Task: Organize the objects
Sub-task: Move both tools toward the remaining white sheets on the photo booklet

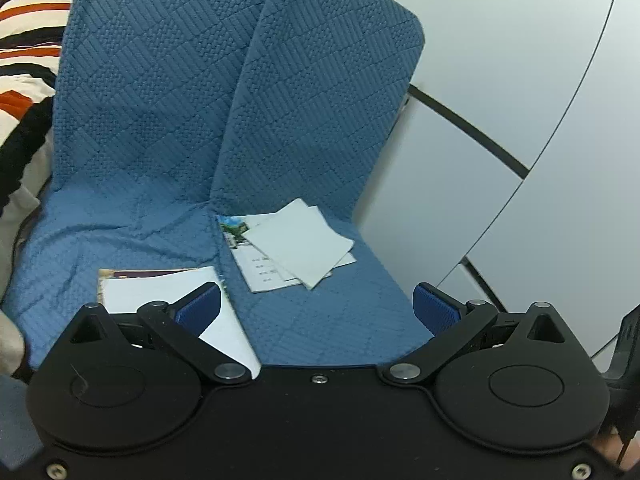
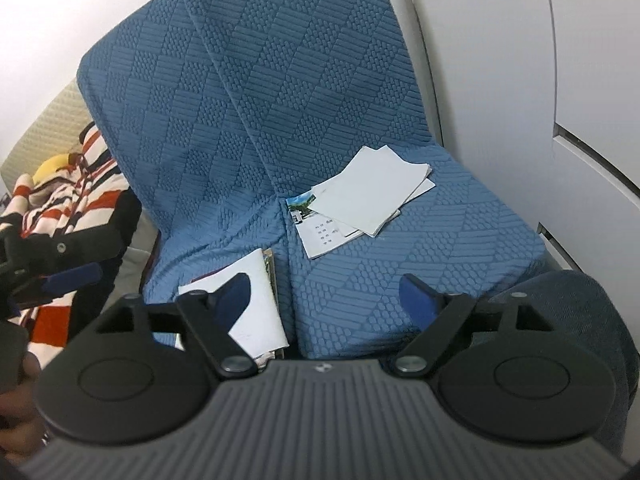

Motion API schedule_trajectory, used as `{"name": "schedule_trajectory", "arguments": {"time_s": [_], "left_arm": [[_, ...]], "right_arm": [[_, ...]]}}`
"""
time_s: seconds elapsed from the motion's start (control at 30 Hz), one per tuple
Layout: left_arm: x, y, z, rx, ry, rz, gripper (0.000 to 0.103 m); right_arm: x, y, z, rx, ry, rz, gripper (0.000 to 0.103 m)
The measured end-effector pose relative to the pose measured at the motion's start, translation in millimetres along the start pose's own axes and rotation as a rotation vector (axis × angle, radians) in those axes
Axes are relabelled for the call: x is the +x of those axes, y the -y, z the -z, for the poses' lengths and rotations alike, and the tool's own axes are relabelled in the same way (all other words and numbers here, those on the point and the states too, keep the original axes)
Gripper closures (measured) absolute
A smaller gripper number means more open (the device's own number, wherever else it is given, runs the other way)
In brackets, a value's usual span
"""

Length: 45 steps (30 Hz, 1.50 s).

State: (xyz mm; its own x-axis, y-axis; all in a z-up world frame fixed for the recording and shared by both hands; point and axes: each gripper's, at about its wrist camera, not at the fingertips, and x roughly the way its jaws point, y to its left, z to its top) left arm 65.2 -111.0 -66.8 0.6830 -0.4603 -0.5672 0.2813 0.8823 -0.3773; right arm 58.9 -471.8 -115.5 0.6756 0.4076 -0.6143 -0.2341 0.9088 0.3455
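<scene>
While both claws hang released above a blue-covered sofa [image 1: 152, 128], nothing is held in either. In the left wrist view, the left gripper [image 1: 316, 308] is seen with its jaws spread wide and only blue fabric between them; in the right wrist view, the right gripper [image 2: 324, 300] is likewise parted and empty.

Two groups of paper are shown on the seat. A loose stack of leaflets [image 1: 296, 244] is spread on the right-hand cushion, at about twelve o'clock from the left gripper and well apart from it. The top sheets are fanned at angles, and a printed sheet with a photograph peeks out at the stack's ten o'clock corner. A white booklet [image 1: 160, 284] lies on the left-hand cushion at about ten o'clock, partly hidden behind the left gripper's own finger. From the right wrist, the same booklet [image 2: 256, 304] appears beside the seam between the cushions, and the leaflets [image 2: 364, 200] sit at about one o'clock.

At nine o'clock in the right wrist view, a striped garment [image 2: 76, 196] is heaped at the sofa's far end.

The step in hand is judged to be choosing which paper to gather. To do it well, the fanned stack should probably be squared first, since thin sheets on soft fabric are likely to slide or buckle. A low approach along an exposed edge is advised, with the cushion pressed lightly so one finger can be slipped beneath.
</scene>
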Motion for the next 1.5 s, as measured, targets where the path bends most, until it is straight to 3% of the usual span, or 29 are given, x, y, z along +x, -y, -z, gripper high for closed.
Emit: {"name": "schedule_trajectory", "arguments": {"time_s": [0.4, 0.47, 0.63, 0.87, 1.03, 1.2, 1.5], "left_arm": [[59.7, -7.2, -10.4, 0.008, -0.019, 0.031, 0.001], [71.0, -11.5, -13.8, 0.008, -0.017, -0.006, 0.001], [88.9, -18.0, -20.0, 0.013, -0.005, -0.015, 0.001], [128.7, -17.5, -31.0, 0.082, -0.054, -0.093, 0.001], [162.8, -15.7, -35.8, 0.13, -0.1, -0.124, 0.001], [195.7, -13.4, -43.6, 0.148, -0.127, -0.088, 0.001], [241.3, -27.2, -59.2, 0.108, -0.167, -0.106, 0.001]], "right_arm": [[24.2, 15.5, 3.8, 0.029, -0.019, 0.04, 0.02], [33.9, 15.8, 3.5, 0.028, -0.018, 0.042, 0.02], [62.4, 12.6, 1.3, -0.007, -0.026, 0.062, 0.02], [100.5, 16.1, -9.1, -0.05, -0.044, 0.093, 0.02], [120.1, 30.7, -20.2, -0.008, -0.063, 0.112, 0.02], [137.6, 35.9, -31.6, 0.008, -0.068, 0.128, 0.02], [171.0, 47.4, -50.9, 0.104, -0.106, 0.123, 0.02]]}}
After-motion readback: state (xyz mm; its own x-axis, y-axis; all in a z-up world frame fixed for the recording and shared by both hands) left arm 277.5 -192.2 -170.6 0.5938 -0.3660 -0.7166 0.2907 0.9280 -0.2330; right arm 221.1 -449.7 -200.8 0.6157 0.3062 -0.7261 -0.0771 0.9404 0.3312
